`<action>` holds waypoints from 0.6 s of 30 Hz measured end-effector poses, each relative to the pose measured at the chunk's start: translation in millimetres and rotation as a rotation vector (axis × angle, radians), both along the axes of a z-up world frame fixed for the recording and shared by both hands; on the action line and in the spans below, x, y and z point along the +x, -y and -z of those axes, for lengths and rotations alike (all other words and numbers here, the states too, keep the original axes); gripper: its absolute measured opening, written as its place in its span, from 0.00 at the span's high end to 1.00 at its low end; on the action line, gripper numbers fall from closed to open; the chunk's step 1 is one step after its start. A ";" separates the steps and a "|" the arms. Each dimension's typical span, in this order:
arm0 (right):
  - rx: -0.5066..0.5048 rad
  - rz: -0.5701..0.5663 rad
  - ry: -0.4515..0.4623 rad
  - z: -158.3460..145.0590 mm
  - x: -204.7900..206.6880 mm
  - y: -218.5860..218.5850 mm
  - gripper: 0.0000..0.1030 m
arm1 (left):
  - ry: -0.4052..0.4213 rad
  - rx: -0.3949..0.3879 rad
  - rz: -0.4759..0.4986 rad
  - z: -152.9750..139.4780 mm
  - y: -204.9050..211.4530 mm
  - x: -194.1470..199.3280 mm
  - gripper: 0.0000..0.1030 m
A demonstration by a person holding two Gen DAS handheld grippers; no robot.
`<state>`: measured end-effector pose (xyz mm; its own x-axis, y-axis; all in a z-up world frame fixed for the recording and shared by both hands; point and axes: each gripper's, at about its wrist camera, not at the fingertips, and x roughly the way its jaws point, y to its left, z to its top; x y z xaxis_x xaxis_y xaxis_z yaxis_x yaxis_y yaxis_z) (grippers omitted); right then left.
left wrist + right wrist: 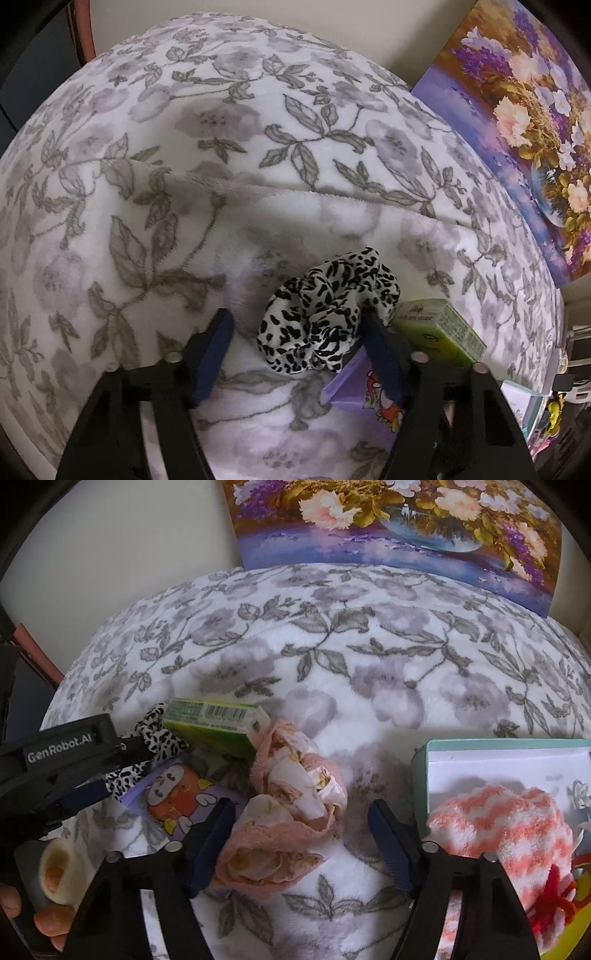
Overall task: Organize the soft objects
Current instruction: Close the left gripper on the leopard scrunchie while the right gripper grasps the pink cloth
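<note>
A black-and-white leopard-print scrunchie [325,314] lies on the floral blanket [221,147], between the fingers of my open left gripper [299,332]; its right finger touches the scrunchie's edge. It also shows at the left in the right wrist view [159,734]. A pink floral cloth [291,805] lies bunched between the fingers of my open right gripper [303,819]. A teal box [480,760] at the right holds a pink-and-white fuzzy sock [506,830].
A green carton [214,723] and a purple cartoon packet [181,801] lie beside the scrunchie. A flower painting [399,524] leans on the wall behind. Red yarn [550,897] sits at the box's near corner. A cream soft item [59,867] lies at lower left.
</note>
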<state>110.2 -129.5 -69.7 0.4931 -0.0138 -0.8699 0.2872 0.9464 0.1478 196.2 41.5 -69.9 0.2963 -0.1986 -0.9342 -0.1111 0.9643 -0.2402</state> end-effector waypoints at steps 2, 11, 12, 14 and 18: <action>0.002 0.001 0.000 0.0 -0.7 0.8 0.34 | 0.001 0.001 0.002 1.2 0.8 -0.9 0.39; 0.012 0.011 -0.010 4.0 -2.8 4.9 0.58 | 0.010 -0.013 0.032 0.6 8.6 -2.2 0.68; 0.009 0.012 -0.012 4.3 -3.0 5.4 0.60 | 0.012 -0.012 0.034 -0.2 9.3 -2.9 0.69; 0.009 0.018 -0.012 4.5 -3.6 7.1 0.66 | 0.016 -0.013 0.037 -1.5 10.7 -2.6 0.73; 0.034 0.027 -0.006 3.0 -5.7 12.6 0.73 | 0.028 0.002 0.036 -5.8 11.2 -2.8 0.75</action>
